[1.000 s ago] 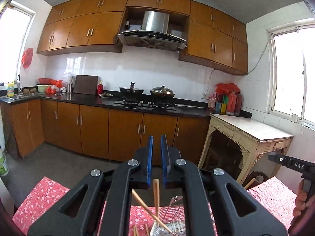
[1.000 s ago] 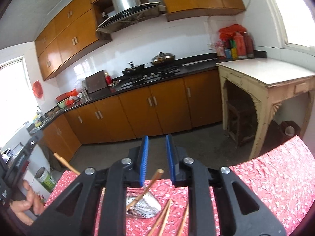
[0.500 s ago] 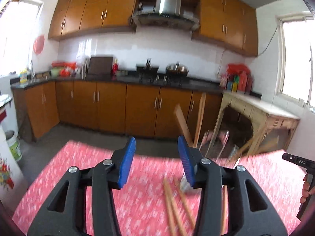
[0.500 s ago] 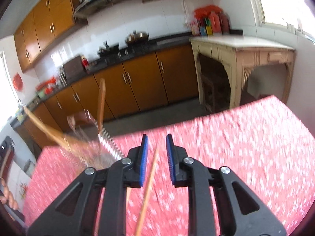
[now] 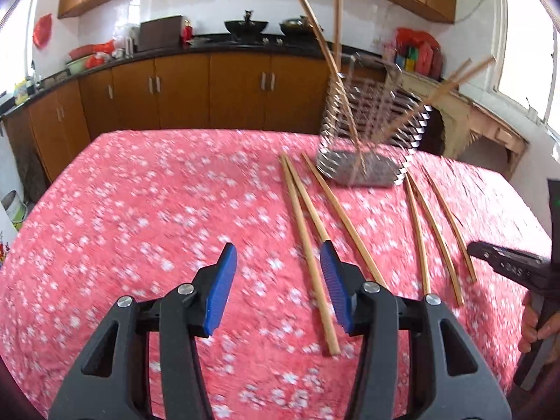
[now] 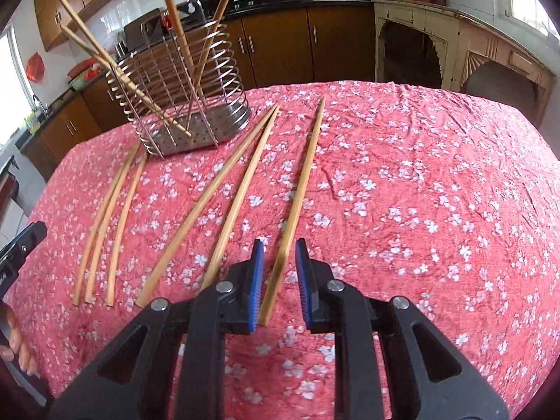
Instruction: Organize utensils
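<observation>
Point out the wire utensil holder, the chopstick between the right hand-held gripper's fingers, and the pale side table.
wire utensil holder point(image 6: 196, 136): right wrist view, perforated base.
chopstick point(image 6: 301, 182): right wrist view, mid-shaft.
pale side table point(image 6: 430, 17): right wrist view, front apron.

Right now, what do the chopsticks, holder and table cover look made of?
Chopsticks: likely bamboo or wood, pale tan, matte. Holder: shiny metal wire coils, perforated base, probably stainless steel. Table cover: wrinkled red floral cloth.

Left gripper point(image 5: 278, 273) and right gripper point(image 6: 278, 269), jaws apart.
</observation>
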The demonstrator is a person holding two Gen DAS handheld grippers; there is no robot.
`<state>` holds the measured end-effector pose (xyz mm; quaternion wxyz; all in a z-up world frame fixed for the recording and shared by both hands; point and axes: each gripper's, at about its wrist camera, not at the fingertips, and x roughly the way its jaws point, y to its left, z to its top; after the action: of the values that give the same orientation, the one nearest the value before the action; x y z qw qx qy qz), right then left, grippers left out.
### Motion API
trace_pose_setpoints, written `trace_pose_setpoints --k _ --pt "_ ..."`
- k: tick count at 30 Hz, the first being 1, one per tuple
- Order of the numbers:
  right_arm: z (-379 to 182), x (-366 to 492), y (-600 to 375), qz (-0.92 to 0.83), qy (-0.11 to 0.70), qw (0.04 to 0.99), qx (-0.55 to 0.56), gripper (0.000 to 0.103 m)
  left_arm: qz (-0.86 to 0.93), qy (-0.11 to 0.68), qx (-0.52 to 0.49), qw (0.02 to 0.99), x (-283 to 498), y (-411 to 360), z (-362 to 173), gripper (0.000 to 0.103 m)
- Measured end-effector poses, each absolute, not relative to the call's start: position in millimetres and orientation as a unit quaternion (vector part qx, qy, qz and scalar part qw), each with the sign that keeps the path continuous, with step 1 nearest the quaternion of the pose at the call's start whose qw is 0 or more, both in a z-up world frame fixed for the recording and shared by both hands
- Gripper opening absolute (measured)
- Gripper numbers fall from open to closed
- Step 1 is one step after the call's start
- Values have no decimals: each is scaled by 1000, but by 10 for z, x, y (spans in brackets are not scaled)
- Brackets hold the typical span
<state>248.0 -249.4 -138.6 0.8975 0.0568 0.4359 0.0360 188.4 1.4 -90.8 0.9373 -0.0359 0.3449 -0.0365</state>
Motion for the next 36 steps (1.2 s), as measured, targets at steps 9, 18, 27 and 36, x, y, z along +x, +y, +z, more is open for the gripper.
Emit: trace_pose_setpoints --k 9,18,27,36 --pt "-1423 2522 -2535 0 441 897 35 8 -46 386 -28 921 1913 -143 -1125 50" --pt "-1447 2673 -3125 -76 433 895 80 8 -36 431 7 901 2068 -299 -1271 22" --pt "-1477 2731 -3559 -115 424 892 102 8 29 439 8 898 2416 136 -1260 7" --pt "-1500 2807 -3632 -123 418 895 96 8 19 429 -17 903 2661 571 -1257 8"
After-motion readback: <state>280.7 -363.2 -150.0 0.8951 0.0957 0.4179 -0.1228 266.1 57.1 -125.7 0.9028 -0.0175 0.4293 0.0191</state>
